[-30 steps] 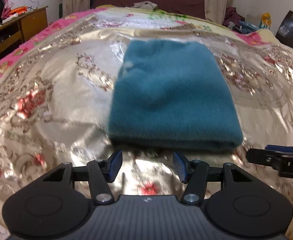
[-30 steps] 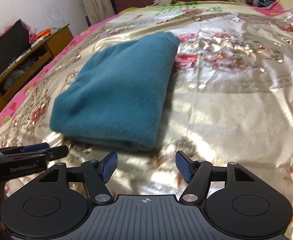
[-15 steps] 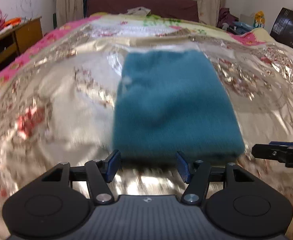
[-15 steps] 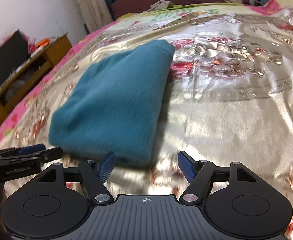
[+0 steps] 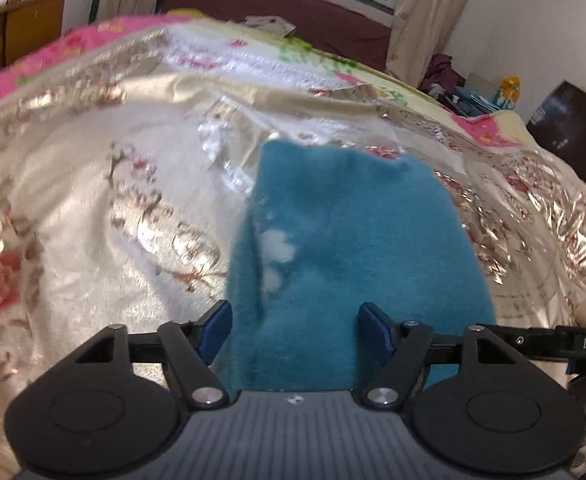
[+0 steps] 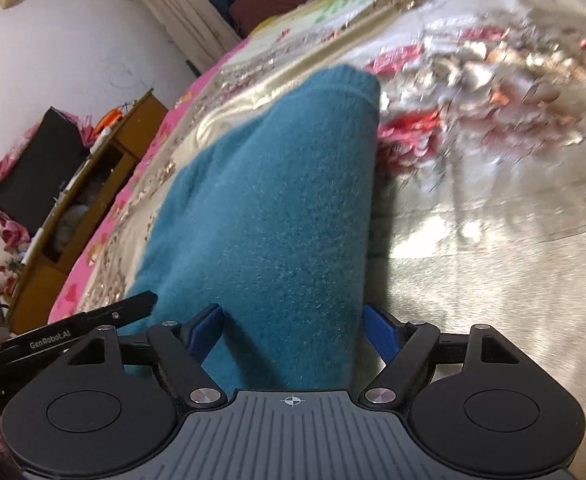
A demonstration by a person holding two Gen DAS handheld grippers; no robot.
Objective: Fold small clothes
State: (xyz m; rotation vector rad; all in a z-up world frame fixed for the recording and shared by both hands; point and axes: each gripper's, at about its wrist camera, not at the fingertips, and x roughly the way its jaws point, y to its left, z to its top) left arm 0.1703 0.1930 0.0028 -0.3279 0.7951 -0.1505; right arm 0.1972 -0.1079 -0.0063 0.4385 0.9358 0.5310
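Jaws opening on left gripper [image 5: 295,330] and right gripper [image 6: 293,330]; folded teal garment [image 5: 353,248] between pads, ungripped, lying on gold bedspread [image 5: 93,200].

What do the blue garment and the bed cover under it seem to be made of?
The blue garment looks like soft knitted or fleecy fabric: matte, with fine fuzz standing on its surface and a ribbed edge at the far end. The bed cover looks like satin-type cloth: smooth, with bright glare and flower patterns. The exact fibres cannot be told.

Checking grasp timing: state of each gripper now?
Left gripper: opening, near edge of folded teal fleece garment between jaws, ungripped.
Right gripper: same.
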